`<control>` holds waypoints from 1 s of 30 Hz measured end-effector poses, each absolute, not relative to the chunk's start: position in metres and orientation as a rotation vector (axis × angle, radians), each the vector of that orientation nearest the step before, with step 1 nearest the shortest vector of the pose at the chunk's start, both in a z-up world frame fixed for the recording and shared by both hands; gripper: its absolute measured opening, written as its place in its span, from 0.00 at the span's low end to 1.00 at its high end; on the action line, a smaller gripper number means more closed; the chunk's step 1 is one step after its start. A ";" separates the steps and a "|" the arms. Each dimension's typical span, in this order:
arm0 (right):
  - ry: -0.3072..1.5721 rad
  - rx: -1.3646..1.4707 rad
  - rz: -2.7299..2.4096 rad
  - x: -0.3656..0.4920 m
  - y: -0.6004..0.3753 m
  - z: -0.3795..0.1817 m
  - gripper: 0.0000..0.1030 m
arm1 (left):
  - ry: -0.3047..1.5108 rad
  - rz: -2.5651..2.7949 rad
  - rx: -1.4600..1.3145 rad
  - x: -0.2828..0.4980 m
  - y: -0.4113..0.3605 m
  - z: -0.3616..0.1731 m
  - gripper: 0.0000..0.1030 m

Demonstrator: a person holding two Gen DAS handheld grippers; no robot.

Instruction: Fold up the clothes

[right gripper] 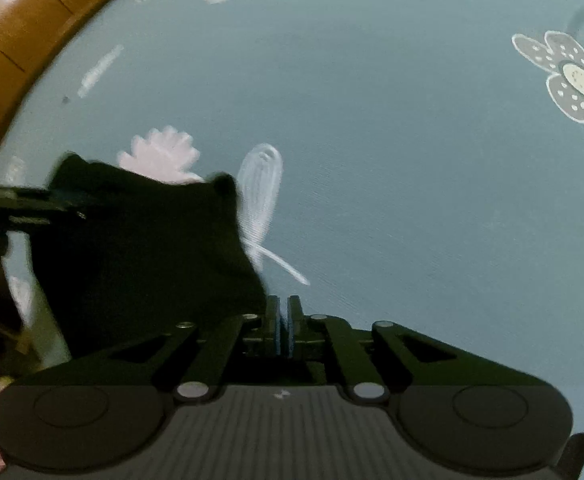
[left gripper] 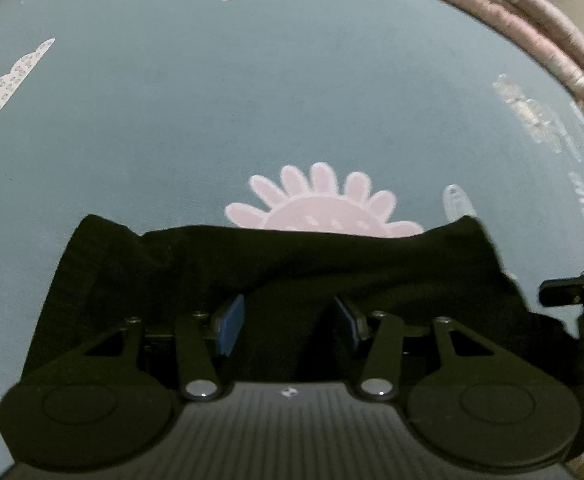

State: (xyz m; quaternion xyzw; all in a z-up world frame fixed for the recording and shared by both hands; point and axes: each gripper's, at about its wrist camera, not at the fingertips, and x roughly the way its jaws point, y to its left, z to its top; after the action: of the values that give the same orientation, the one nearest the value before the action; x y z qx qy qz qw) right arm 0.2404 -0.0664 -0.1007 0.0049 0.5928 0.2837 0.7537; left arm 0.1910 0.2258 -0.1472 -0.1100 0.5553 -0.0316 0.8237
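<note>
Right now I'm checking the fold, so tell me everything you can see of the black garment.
The black garment is soft, matte, dark cloth, bunched and creased, lying on the blue printed sheet and covering part of a pink sun print. Its far edge runs uneven. The left gripper is open over it, jaws apart. The right gripper, jaws together, sits at its right edge; whether it pinches cloth is unclear.

Garment [left gripper: 276,264] lies on the sheet [left gripper: 252,100]; left claw [left gripper: 288,320] over it, right claw [right gripper: 283,320] at its right edge

One black garment [left gripper: 276,264], two grippers, one patterned blue sheet [left gripper: 212,100].
</note>
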 end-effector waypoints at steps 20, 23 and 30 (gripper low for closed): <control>1.316 -0.175 0.791 0.211 0.055 -0.082 0.24 | 1.132 -0.033 -0.239 0.118 0.296 -0.116 0.33; 1.278 -0.228 0.837 0.210 0.091 -0.075 0.24 | 1.138 -0.021 -0.279 0.101 0.317 -0.119 0.33; 1.168 -0.384 0.975 0.196 0.194 -0.073 0.28 | 1.100 0.120 -0.427 0.066 0.387 -0.133 0.33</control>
State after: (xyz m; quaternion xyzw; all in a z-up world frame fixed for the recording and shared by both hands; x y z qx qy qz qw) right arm 0.1963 0.1941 -0.0734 -0.1728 0.5257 0.4390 0.7078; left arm 0.0658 0.3869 -0.1329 -0.2012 0.5182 0.0563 0.8293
